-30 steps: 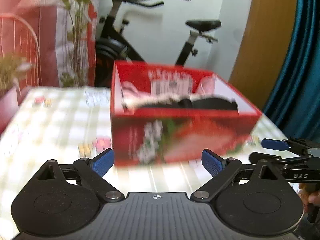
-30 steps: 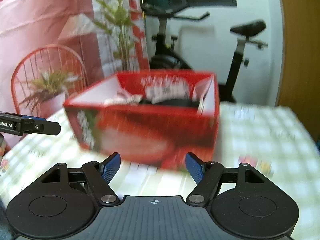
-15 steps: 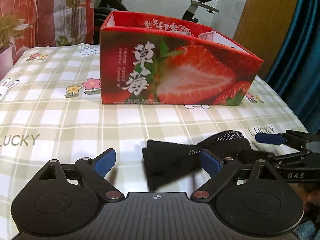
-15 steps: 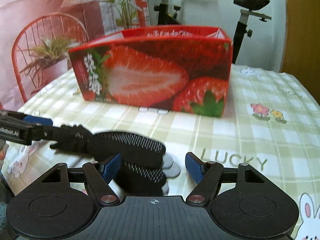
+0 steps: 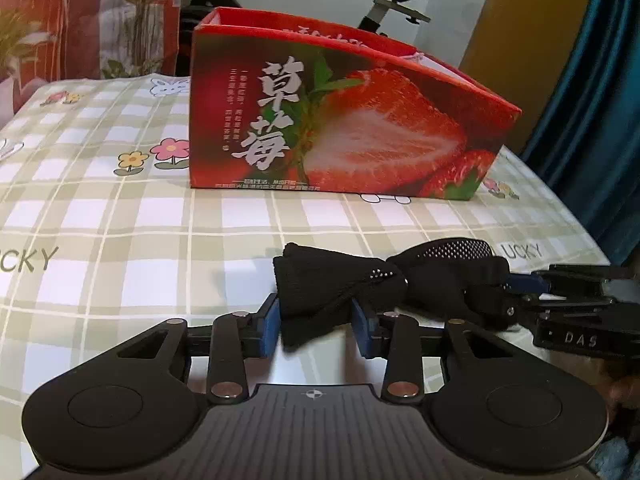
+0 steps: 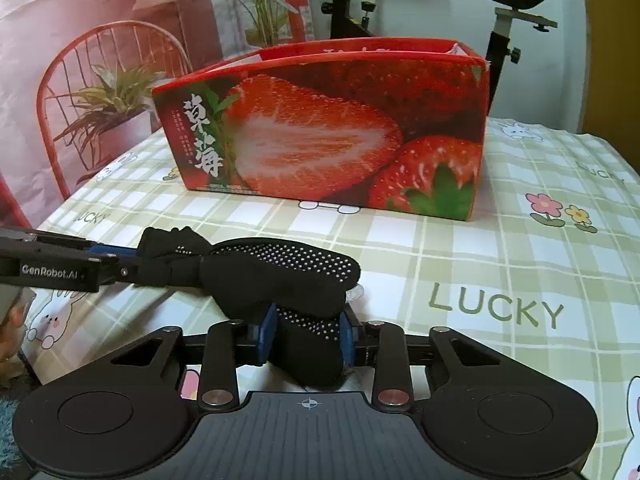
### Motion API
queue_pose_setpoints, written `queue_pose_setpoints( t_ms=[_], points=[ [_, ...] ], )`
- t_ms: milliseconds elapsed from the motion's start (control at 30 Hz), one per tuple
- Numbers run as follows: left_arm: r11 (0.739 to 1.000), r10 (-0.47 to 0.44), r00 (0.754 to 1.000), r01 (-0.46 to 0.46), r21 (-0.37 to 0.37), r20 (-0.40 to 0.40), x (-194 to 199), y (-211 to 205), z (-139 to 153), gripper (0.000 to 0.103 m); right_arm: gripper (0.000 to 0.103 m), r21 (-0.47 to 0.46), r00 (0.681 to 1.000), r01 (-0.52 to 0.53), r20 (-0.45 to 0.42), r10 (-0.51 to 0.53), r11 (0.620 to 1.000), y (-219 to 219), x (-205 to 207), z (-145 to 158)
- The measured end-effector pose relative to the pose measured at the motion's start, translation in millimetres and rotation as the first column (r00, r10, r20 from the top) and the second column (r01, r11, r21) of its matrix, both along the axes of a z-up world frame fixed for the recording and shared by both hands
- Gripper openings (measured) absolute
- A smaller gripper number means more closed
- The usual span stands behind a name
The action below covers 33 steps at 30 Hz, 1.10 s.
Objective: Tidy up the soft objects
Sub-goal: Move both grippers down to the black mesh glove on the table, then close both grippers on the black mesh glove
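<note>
Both claws are clamped on the same black sock [image 5: 340, 288], which hangs just above the checked counter [image 5: 120, 240] in front of the strawberry box [image 5: 344, 120]. The left claw [image 5: 316, 326] pinches the ribbed cuff end between its blue pads, and the right claw [image 6: 308, 336] pinches the dotted sole end. In the left view the right claw comes in from the side with its tips buried in the cloth.

The step in hand looks like folding or straightening the sock before it is stored. The next move probably calls for bringing the two ends together, or lifting the bundle over the near wall of the box, with both grips kept firm so the soft cloth does not slip.

Count: one box, open at the top; two claws; black cloth that may be one sock or a pair bunched together, which cannot be told here. What lies inside the box is mostly hidden.
</note>
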<state>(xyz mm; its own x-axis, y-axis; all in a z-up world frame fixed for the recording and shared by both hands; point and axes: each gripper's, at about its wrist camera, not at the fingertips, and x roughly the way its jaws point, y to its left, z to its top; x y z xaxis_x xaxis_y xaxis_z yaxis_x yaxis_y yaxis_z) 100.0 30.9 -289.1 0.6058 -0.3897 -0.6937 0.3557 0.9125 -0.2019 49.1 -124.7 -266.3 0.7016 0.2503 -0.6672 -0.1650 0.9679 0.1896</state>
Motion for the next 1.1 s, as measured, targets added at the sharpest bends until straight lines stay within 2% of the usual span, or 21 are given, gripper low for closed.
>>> queue_pose_setpoints(
  t_ms=[300,533,800,1100],
  points=[
    [1.000,0.010,1.000,-0.010,-0.006,0.007,4,1,-1,0.036,0.027,0.028,1.000,0.023,-0.004,-0.023,0.999,-3,11,-2],
    [1.000,0.017,1.000,-0.017,-0.004,0.017,6,-1,-1,0.036,0.027,-0.013,1.000,0.014,-0.011,-0.015,1.000,7,28,-3],
    [1.000,0.018,1.000,-0.018,-0.005,0.020,6,-1,-1,0.036,0.027,-0.007,1.000,0.013,0.015,-0.013,1.000,11,37,-7],
    [0.999,0.038,0.999,-0.038,-0.022,0.013,8,4,-1,0.026,0.026,0.004,0.999,0.007,0.039,-0.007,1.000,10,31,-8]
  ],
)
